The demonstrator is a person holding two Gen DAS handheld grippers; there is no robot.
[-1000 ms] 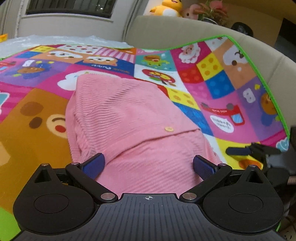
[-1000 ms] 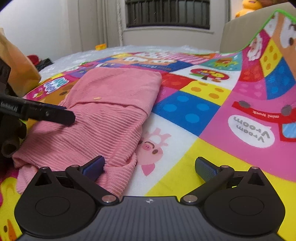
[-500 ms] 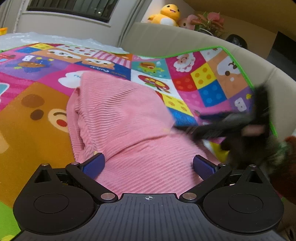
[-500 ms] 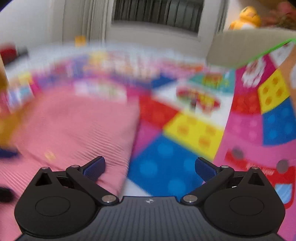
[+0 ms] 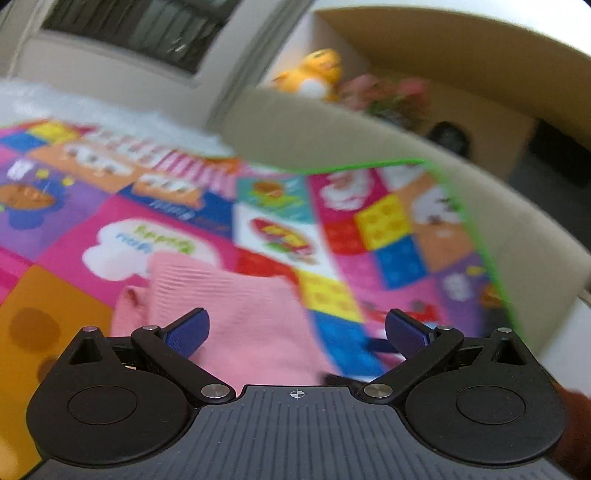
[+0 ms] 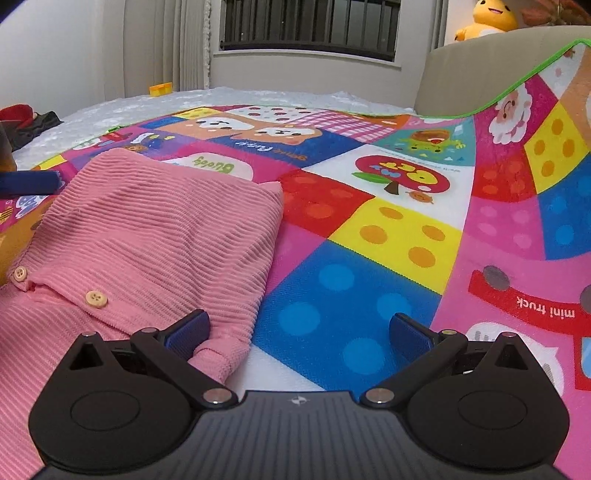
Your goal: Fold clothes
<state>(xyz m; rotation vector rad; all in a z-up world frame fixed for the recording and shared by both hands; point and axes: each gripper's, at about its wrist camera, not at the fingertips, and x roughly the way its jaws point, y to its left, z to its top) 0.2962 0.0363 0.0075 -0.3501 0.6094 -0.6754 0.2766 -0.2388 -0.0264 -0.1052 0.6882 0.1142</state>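
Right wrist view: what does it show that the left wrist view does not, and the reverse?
Only the right wrist view shows the two buttons and the yellow block. Only the left wrist view, which is blurred, shows pink flowers. Both show the pink garment, the play mat, the yellow plush and an open gripper.
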